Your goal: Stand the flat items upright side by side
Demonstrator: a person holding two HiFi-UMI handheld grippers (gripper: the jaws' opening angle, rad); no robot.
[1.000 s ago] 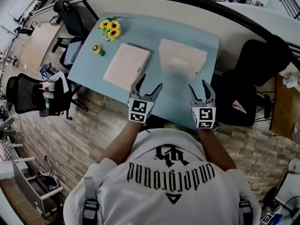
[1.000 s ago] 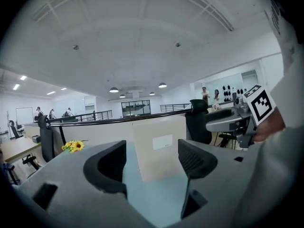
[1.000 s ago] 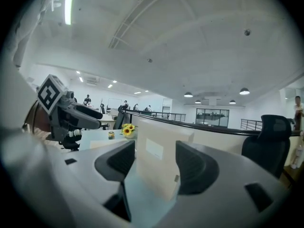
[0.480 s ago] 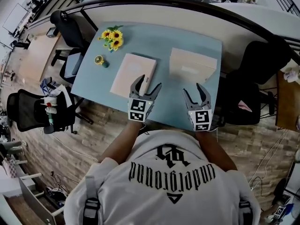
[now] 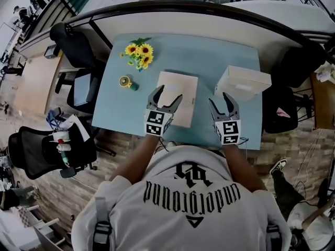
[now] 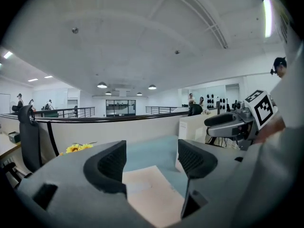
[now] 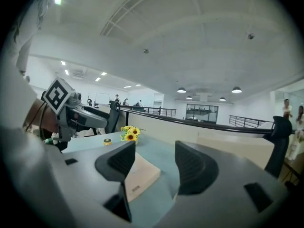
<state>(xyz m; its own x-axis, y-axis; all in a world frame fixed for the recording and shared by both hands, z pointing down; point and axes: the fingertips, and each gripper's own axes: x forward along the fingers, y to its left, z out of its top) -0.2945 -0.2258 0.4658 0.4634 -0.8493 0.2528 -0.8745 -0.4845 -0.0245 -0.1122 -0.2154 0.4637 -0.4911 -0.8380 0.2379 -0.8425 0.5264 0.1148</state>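
Observation:
A pale flat book-like item (image 5: pixel 180 104) lies on the light blue table (image 5: pixel 209 56). A thicker pale box-like item (image 5: pixel 243 81) stands to its right near the table's right edge. My left gripper (image 5: pixel 167 95) hovers open over the flat item's near left part, with nothing between its fingers. My right gripper (image 5: pixel 220 100) is open and empty near the front edge, short of the box. In the left gripper view the flat item (image 6: pixel 152 194) lies under the gripper (image 6: pixel 151 158), with the box (image 6: pixel 189 127) beyond. In the right gripper view the gripper (image 7: pixel 154 163) faces the flat item (image 7: pixel 142 172).
A bunch of sunflowers (image 5: pixel 140 54) and a small yellow round object (image 5: pixel 125 81) sit at the table's far left. Black office chairs (image 5: pixel 49 153) stand left of the table and one (image 5: pixel 277 114) at its right. A curved partition (image 5: pixel 209 22) runs behind the table.
The view has swung, so the table now sits further right. My left gripper now overlaps the flat item's near left part instead of its right corner. Both grippers have stayed open.

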